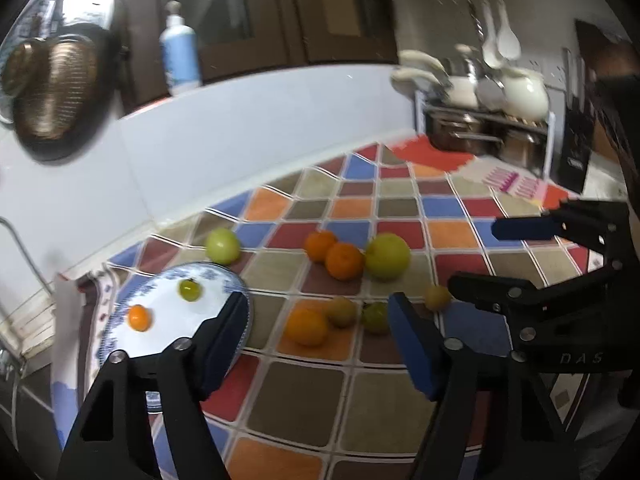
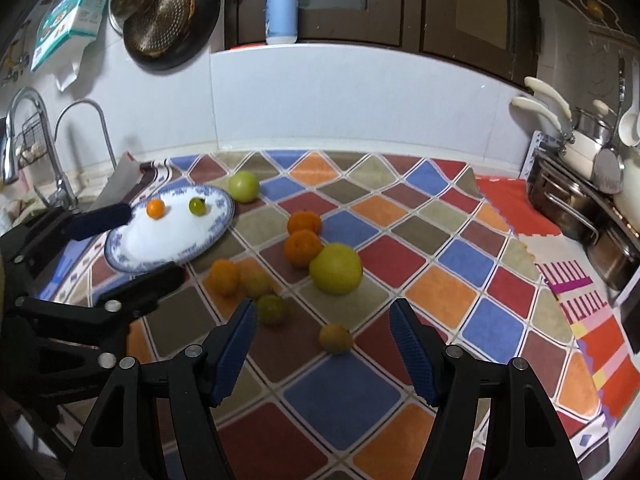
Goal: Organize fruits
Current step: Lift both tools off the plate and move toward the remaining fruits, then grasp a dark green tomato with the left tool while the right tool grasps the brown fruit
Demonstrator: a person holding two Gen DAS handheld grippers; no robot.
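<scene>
A blue-and-white plate [image 1: 168,336] [image 2: 140,244] lies on the checkered cloth and holds a small orange fruit [image 1: 139,317] [image 2: 155,208] and a small green fruit [image 1: 189,289] [image 2: 197,205]. Loose on the cloth are a large green apple [image 1: 387,256] [image 2: 335,268], a smaller green apple [image 1: 222,245] [image 2: 243,186], two oranges [image 1: 344,261] [image 2: 303,247] and several small citrus fruits [image 1: 306,326] [image 2: 336,338]. My left gripper [image 1: 318,334] [image 2: 138,246] is open and empty, beside the plate. My right gripper [image 2: 322,344] [image 1: 480,256] is open and empty, above the small fruits.
A pot rack with pans [image 2: 580,196] [image 1: 488,120] stands at the right. A sink tap [image 2: 36,148] is at the left. A blue soap bottle [image 2: 281,8] stands on the ledge, and a strainer and pan [image 2: 164,16] hang on the wall.
</scene>
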